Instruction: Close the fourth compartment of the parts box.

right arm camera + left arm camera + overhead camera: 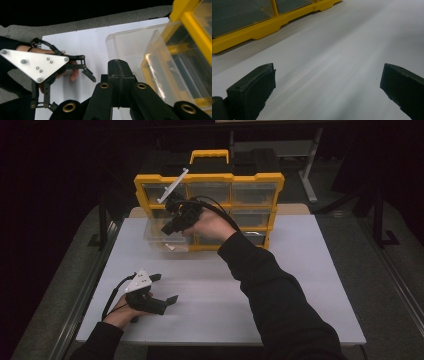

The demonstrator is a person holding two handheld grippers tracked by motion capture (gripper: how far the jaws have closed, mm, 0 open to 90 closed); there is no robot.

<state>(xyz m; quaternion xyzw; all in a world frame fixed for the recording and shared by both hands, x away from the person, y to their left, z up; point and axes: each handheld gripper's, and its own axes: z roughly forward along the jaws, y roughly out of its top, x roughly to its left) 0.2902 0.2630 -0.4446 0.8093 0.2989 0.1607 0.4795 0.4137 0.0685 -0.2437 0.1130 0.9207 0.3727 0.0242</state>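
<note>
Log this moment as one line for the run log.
right gripper: shut, at clear drawer pulled partway from yellow organizer | left gripper: open, empty, over white table

place: workshop | cues: yellow parts organizer, white worktable

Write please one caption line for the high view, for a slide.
Right gripper pulls a clear drawer from the yellow organizer; left gripper rests open.
</note>
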